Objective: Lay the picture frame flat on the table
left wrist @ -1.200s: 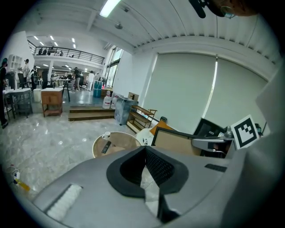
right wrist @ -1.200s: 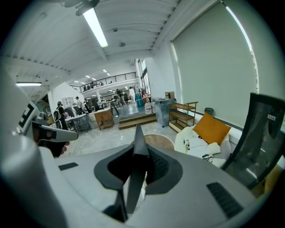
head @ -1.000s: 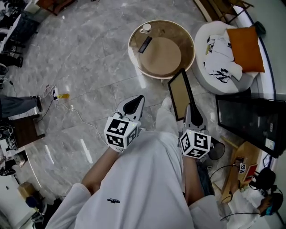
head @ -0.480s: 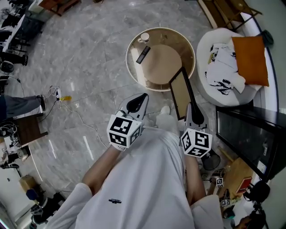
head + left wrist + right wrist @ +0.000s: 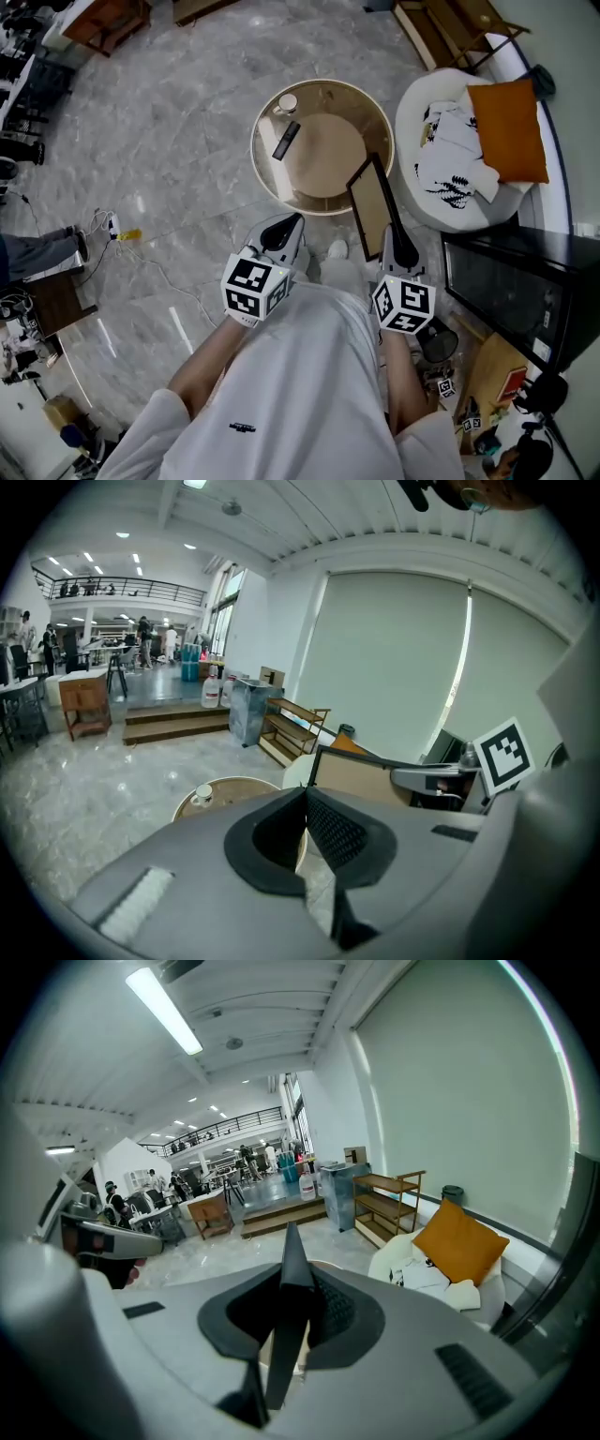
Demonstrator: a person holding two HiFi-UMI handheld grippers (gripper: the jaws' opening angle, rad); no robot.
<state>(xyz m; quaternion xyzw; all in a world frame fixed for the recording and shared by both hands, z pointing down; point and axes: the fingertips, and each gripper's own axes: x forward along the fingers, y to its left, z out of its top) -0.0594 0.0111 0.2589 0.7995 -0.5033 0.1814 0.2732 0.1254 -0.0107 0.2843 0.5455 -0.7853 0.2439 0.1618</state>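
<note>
Currently: round wooden surface (image 5: 323, 86) with raised rim holds one white mug (image 5: 287, 103) and one dark remote control (image 5: 286, 140), apart, both on left half. Round white armchair (image 5: 407, 120) holds one orange cushion (image 5: 506, 131) and one white black-printed cloth (image 5: 448, 171). One black-edged picture frame with tan panel (image 5: 370, 206) pinched edge-on in right gripper (image 5: 394, 239), off surface, tilted, far corner over surface's near right rim. Left gripper (image 5: 286, 227) pressed together, holding nothing.

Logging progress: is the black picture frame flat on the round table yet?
No. The black-edged, tan-faced picture frame is held up on edge, tilted, clamped in the right gripper, by the round wooden table.
</note>
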